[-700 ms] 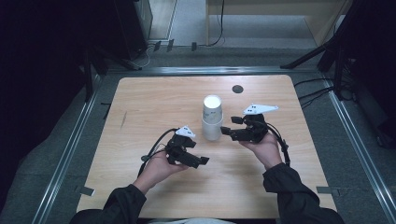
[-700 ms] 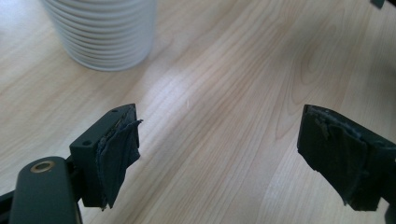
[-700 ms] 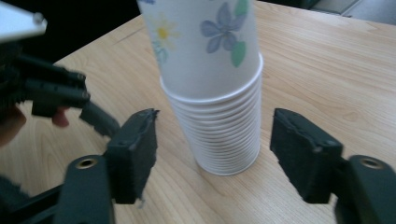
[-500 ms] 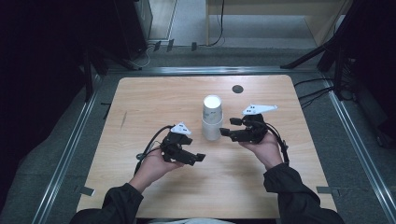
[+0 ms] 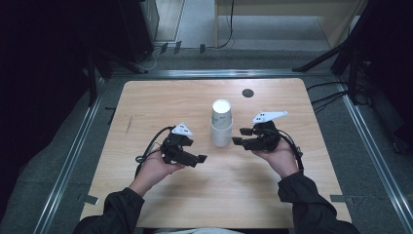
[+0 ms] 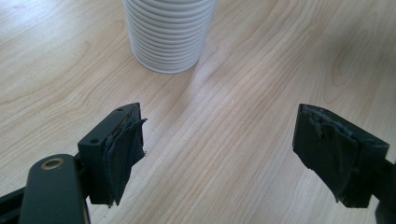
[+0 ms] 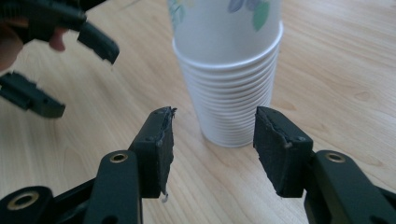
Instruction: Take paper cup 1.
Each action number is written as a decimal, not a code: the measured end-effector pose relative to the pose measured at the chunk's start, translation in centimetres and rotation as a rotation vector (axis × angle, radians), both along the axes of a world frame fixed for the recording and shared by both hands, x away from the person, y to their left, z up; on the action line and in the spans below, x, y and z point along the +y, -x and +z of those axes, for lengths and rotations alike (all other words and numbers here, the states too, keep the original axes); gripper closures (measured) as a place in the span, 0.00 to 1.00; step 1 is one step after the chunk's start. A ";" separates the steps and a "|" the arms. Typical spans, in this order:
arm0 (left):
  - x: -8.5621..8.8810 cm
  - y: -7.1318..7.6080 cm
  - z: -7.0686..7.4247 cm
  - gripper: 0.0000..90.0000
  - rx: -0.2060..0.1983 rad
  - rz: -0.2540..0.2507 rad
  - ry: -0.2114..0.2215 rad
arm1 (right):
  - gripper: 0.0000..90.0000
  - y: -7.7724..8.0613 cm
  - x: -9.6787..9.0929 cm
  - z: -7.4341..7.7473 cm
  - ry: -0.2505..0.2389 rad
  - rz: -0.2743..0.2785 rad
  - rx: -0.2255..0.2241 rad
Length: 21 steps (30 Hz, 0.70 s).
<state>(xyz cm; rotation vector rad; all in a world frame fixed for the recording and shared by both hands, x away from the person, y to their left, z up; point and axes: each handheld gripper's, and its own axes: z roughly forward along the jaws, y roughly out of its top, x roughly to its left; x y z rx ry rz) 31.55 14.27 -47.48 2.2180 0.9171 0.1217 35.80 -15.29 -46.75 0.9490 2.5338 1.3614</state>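
Two hand-held black grippers are hovering over the pale wooden desk (image 5: 160, 100), one on either side of a tall stack of white paper cups (image 5: 221, 123) that is standing upright near the middle of the desk. In the right gripper view the right gripper (image 7: 214, 140) is pointing at the stack, whose ribbed lower rims are sitting just beyond its fingers (image 7: 159, 140) and slightly toward the right-hand one; the fingers are standing apart with nothing between them, not touching the cups, and a flower print is showing on the topmost cup. In the left gripper view the left gripper (image 6: 219, 149) is holding its fingers (image 6: 123, 149) wide apart over bare wood, gripping nothing, with the foot of the cup stack lying well ahead of them and off toward the left-hand finger. From the high view the left gripper (image 5: 200, 158) is sitting nearer the person than the stack and to its left, while the right gripper (image 5: 241, 136) is lying just beside the stack's right flank, fingers aimed at it. One small dark round disc (image 5: 248, 92) is lying on the desk well beyond both sets of fingers, past the stack.
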 end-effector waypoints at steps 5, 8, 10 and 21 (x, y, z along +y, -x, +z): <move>0.1 0.0 0.1 0.18 -0.008 -0.002 -0.016 | 0.53 0.3 0.2 0.4 0.001 0.022 0.002; 0.3 0.0 0.2 0.18 -0.012 0.001 -0.025 | 0.52 0.4 0.3 0.5 0.010 0.034 -0.018; 0.6 -0.1 0.2 0.18 -0.018 0.007 -0.030 | 0.52 0.4 0.2 0.5 0.035 0.045 -0.033; 1.5 0.1 0.6 0.18 -0.033 0.016 -0.011 | 0.44 0.0 -0.1 2.6 0.044 0.095 -0.046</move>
